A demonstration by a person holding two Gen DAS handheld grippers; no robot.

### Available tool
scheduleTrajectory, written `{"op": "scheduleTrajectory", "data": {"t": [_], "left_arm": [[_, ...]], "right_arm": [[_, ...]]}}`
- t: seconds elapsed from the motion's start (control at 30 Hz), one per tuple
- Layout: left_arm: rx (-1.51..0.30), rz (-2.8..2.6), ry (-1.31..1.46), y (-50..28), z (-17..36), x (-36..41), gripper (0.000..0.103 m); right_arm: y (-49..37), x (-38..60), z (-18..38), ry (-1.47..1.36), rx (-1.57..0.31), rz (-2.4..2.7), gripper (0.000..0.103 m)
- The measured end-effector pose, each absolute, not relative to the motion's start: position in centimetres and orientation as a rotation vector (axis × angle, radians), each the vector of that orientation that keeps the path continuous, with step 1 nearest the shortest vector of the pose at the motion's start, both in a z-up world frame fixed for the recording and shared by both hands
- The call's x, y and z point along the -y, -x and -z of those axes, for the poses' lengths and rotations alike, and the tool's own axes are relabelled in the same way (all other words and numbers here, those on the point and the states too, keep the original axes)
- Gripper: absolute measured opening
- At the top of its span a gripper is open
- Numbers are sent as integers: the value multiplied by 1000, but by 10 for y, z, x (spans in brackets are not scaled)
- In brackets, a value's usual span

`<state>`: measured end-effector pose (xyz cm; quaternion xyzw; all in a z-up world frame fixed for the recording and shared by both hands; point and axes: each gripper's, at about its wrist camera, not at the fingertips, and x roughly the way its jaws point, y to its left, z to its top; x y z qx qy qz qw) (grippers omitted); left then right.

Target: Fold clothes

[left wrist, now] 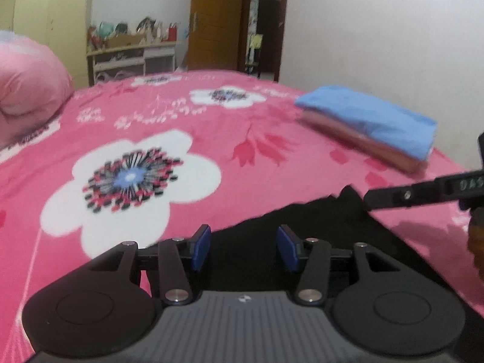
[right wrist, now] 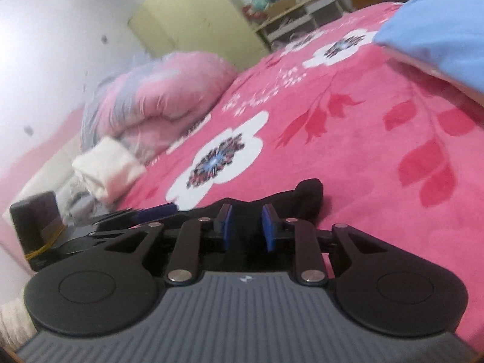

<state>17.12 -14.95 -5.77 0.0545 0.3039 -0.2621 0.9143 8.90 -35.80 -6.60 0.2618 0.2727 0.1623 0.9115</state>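
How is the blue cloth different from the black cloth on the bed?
The blue cloth is folded into a neat block and sits on top of a pinkish folded piece; the black cloth lies flat and loose, with a ragged edge. The blue cloth lies farther off, away from both grippers; the black cloth lies right by the left gripper and right gripper. Both rest on the pink flowered bedspread.

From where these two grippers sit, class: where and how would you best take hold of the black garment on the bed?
Probably at its raised, bunched corner, the highest part of the black garment. The rest lies flat on the pink bedspread, giving pads little to pinch. Come in low from the near edge, jaws straddling the fold.
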Motion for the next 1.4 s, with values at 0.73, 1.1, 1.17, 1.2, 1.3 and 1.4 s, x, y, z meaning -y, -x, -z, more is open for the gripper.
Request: {"op": "scheduleTrajectory", "data": {"t": [0.73, 1.1, 1.17, 1.2, 1.3, 1.4], "left_arm": [[-596, 496, -62, -173, 64, 139, 50], [-550, 605, -155, -167, 50, 166, 54], [-554, 626, -191, -165, 52, 177, 54], [-556, 637, -209, -165, 53, 183, 54], [-562, 652, -240, -164, 55, 194, 54], [-575, 642, -230, -167, 56, 192, 54]], "right_arm": [[-121, 350, 76, -376, -575, -312, 4], [-53, 370, 60, -560, -561, -326, 29], [-42, 359, 65, -550, -610, -362, 34], [-37, 353, 68, -541, -632, -376, 34], [-29, 340, 78, -536, -659, -401, 34], [-25, 333, 81, -556, -637, -425, 18]]}}
